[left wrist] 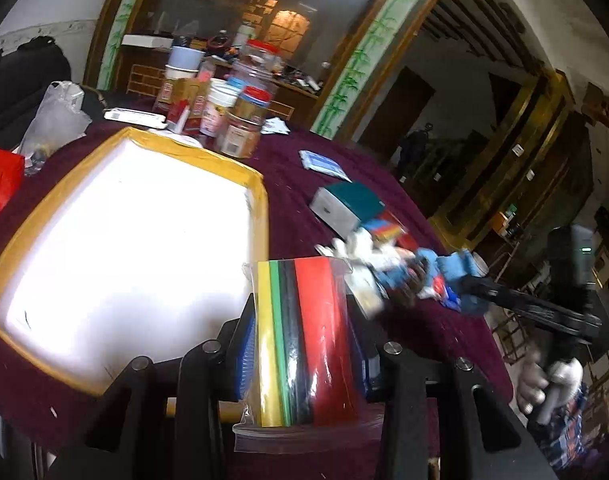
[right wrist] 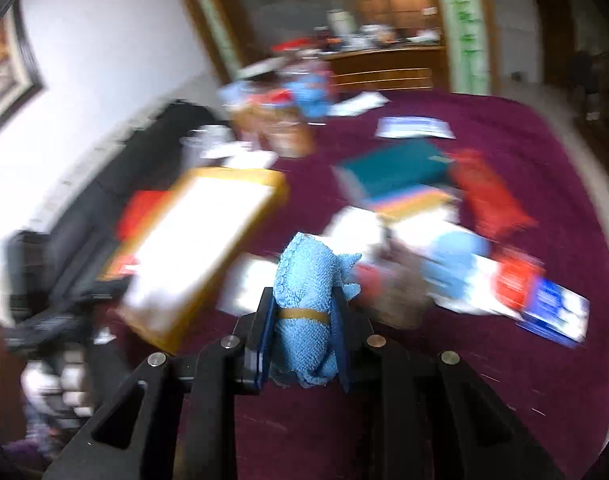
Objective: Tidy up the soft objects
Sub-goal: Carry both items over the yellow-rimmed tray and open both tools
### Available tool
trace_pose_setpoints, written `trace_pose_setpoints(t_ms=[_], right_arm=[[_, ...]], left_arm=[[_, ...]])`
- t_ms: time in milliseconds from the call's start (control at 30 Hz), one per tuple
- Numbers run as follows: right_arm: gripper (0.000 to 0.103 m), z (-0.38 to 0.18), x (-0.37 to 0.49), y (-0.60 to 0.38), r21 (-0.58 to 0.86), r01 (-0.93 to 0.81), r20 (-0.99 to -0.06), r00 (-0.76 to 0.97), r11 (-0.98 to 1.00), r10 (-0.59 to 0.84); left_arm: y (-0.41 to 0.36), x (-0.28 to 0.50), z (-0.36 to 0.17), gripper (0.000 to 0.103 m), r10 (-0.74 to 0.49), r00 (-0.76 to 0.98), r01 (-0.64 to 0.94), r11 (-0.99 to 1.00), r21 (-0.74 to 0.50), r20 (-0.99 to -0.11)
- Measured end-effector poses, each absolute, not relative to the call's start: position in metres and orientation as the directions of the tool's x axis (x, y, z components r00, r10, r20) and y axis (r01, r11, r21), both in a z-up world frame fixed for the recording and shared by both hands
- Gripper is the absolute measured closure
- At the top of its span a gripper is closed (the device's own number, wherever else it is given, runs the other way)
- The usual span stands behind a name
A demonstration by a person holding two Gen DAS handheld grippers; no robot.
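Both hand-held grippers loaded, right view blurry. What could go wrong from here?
1. The left hand-held gripper pinches a slick clear bag of colored sheets; the plastic may slip out.
2. The right hand-held gripper holds a rolled blue towel low on the roll, and heavy blur suggests fast motion; the towel may work loose.
3. The white tray sits beside a clutter pile, so a drop could miss.

Two grippers: left gripper (left wrist: 304, 344), right gripper (right wrist: 304, 336). One clear bag (left wrist: 304, 340) holding four colour bands of sheets: yellow, green, black, red. One rolled blue towel (right wrist: 306, 312) with one band around it. One white tray (left wrist: 128, 248) with a yellow rim. One teal box (left wrist: 346, 204). One blue packet (left wrist: 322, 164). One red bag (left wrist: 0, 184). One counter (left wrist: 296, 184). Jars too crowded to count.
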State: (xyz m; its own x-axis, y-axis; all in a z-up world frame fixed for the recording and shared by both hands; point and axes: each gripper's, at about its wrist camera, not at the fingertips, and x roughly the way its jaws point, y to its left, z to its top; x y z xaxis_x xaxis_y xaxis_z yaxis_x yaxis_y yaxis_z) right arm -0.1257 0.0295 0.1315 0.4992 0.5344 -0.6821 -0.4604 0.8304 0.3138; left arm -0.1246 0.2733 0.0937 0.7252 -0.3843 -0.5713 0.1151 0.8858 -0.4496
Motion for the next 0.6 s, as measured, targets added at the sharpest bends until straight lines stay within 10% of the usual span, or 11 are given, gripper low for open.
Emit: trace_pose_setpoints(t_ms=[467,600], right_arm=[[0.078,0.080,0.012,0.222,0.334,-0.474,-0.767,0.366,0.815,0.527],[0.067,0.066,0.035,0.235,0.303,-0.436,-0.787,0.387,0.848,0.480]], left_arm=[[0.345,0.018,0.064,0.059,-0.294,0.693,-0.093,0.869,-0.486,-0.659],[0.358,0.033,0.055,0.038,-0.285,0.688,-0.144,0.848,-0.510,-0.668]])
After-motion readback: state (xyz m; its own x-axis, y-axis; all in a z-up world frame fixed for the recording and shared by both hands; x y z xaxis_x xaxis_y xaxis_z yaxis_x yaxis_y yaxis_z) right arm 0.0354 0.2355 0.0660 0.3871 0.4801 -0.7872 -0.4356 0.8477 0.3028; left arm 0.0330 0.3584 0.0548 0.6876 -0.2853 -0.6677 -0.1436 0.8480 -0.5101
